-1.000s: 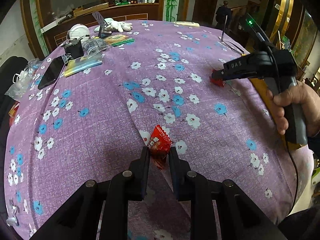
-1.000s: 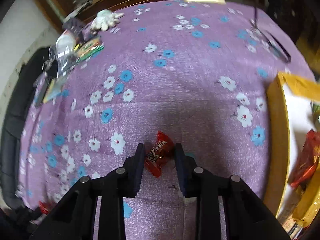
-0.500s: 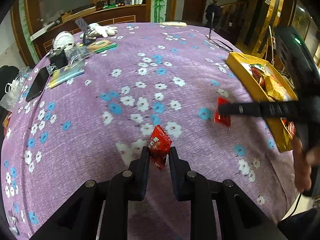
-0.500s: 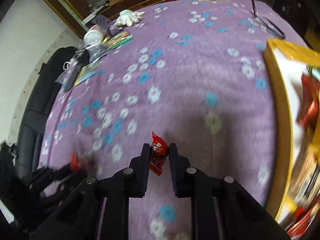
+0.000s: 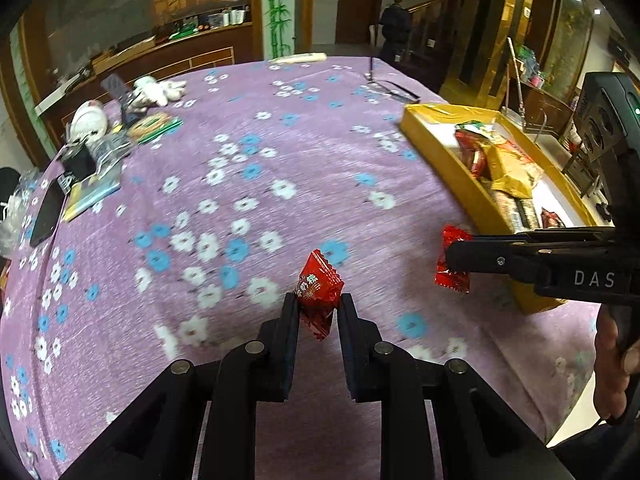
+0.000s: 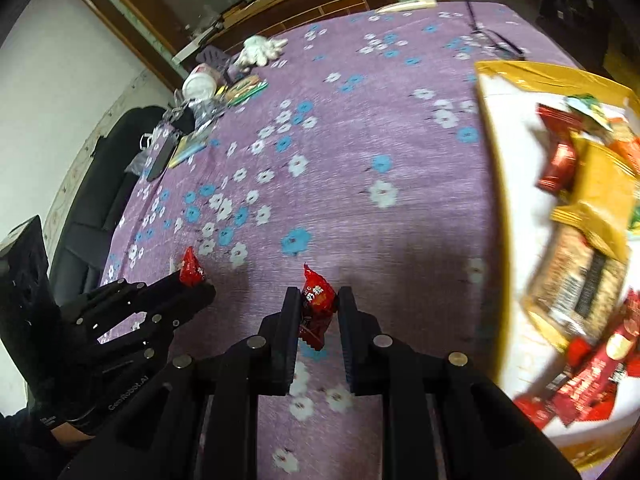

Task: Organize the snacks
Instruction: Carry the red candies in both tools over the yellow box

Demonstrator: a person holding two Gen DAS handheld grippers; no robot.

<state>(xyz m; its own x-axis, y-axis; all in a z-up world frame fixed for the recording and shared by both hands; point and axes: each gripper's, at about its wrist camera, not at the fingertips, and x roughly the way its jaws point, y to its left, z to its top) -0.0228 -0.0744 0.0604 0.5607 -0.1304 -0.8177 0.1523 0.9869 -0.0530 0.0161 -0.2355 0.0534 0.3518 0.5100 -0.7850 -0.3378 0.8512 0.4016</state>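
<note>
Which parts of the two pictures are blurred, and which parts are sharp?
Right wrist view: the yellow box and its snacks are smeared by motion, while the right hand-held gripper and its red candy stay sharp. Left wrist view: mostly sharp, the tablecloth slightly streaked, edges bent by fisheye.

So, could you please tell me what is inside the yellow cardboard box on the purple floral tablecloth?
The yellow cardboard box holds red wrapped snacks, a yellow packet and a clear-wrapped bar. Anything beneath them is covered.
</note>
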